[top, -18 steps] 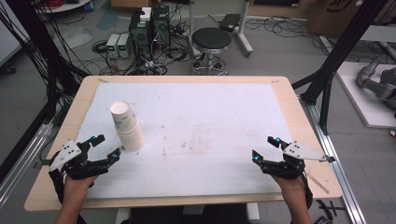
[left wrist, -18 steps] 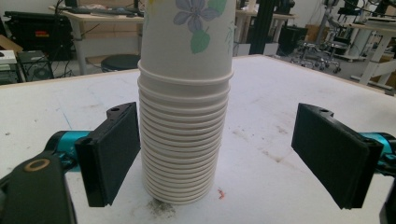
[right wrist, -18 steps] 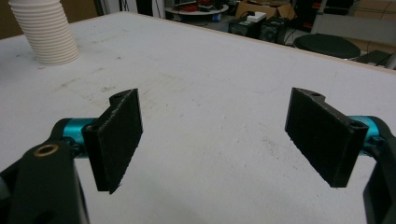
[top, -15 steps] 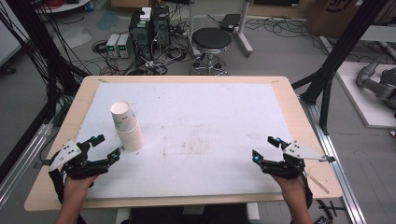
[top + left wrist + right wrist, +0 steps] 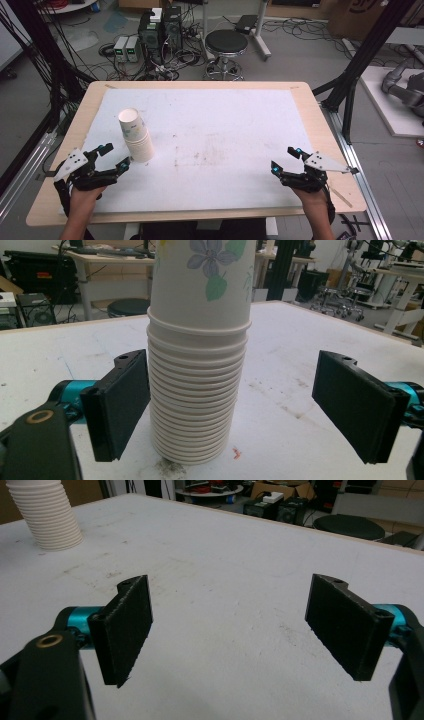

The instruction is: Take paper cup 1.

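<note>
Near edge of the worktop (image 5: 310, 107): two forearms come in low, one hand per claw, both hands resting at the front margin of the white sheet.

Left hand (image 5: 82, 197): wrist low, knuckles up, the left claw (image 5: 116, 157) held roughly level and angled away from the person and inward toward the middle of the sheet. Grey three-cornered plate on top, tilted outward. Jaws spread wide, nothing pinched.

Right hand (image 5: 312, 197): same low pose, mirror image. Right claw (image 5: 285, 159) level, pointing away and inward, grey plate on its outer side. Jaws spread wide, bare sheet between them, as the right gripper view confirms (image 5: 227, 630).

Stack of paper cups (image 5: 136, 136): stands mouth down on the sheet, tilted slightly in the high view, just ahead of the left claw's tips. In the left gripper view the stack (image 5: 197, 370) rises between the two black jaws (image 5: 235, 405), set close to the left-hand jaw of that picture; whether that pad touches the rims I cannot tell. The other jaw stands well apart from it. Top cup carries a flower print; many ribbed rims show below it.

From the right claw the stack (image 5: 47, 512) sits well apart, far off at the upper left of its view.

Farther back, beyond the worktop: a black round stool (image 5: 226, 42) on the floor, among cables.
</note>
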